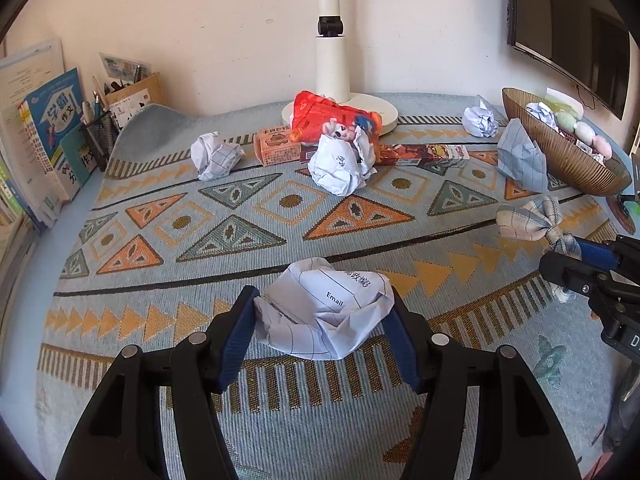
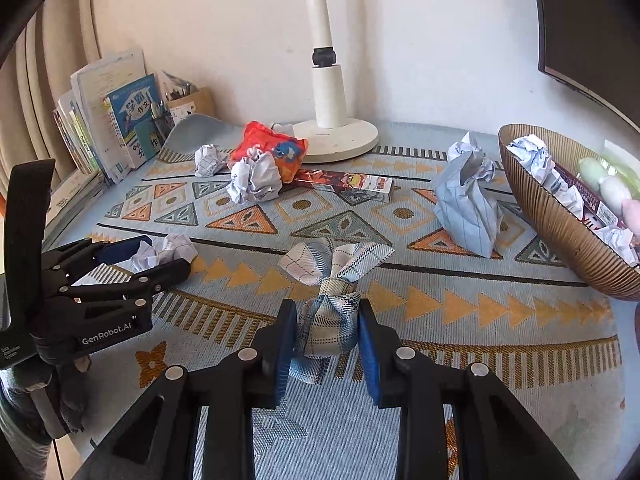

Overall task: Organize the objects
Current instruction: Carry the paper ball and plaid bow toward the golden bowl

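Note:
In the left wrist view, a crumpled sheet of lined white paper [image 1: 324, 312] sits between the blue pads of my left gripper [image 1: 322, 296], which is shut on it just above the patterned cloth. From the right wrist view the same left gripper [image 2: 132, 256] and crumpled paper [image 2: 168, 250] show at the left. My right gripper [image 2: 327, 308] is shut on the knotted middle of a plaid cloth bow [image 2: 336, 260], whose two ends fan out ahead of the fingers. The right gripper [image 1: 568, 258] and plaid bow [image 1: 528, 220] also appear at the right edge of the left wrist view.
A brown ribbed basket [image 2: 560, 232] at the right holds paper balls and snack packs. A white lamp base [image 2: 340, 140] stands at the back, with a red snack bag [image 2: 272, 148], a long box [image 2: 352, 182] and several paper balls around. Books [image 2: 120, 128] line the left.

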Action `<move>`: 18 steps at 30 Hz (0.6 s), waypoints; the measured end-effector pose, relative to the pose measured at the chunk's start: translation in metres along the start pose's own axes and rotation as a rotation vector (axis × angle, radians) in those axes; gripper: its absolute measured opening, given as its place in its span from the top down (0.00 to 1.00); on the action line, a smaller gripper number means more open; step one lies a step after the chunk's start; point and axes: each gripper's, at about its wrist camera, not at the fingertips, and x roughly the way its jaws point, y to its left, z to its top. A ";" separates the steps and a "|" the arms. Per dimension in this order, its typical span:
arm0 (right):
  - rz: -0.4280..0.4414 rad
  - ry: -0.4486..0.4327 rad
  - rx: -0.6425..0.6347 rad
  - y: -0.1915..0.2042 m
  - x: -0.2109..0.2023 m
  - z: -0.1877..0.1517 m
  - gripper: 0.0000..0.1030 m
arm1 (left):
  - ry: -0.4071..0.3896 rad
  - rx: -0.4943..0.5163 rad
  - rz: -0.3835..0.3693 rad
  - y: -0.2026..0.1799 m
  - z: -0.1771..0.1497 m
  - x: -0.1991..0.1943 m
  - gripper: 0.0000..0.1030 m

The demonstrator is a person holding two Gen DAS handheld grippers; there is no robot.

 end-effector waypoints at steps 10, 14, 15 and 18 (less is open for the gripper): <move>-0.019 -0.170 0.198 -0.083 -0.098 -0.004 0.72 | -0.105 0.061 -0.185 -0.075 0.050 -0.035 0.44; -0.193 -0.303 0.286 -0.144 -0.141 0.027 0.72 | -0.165 0.091 -0.308 -0.126 0.102 -0.043 0.44; -0.227 -0.319 0.316 -0.160 -0.145 0.033 0.72 | -0.182 0.102 -0.328 -0.140 0.114 -0.043 0.44; -0.311 -0.326 0.422 -0.203 -0.144 0.046 0.72 | -0.194 0.119 -0.382 -0.180 0.143 -0.033 0.44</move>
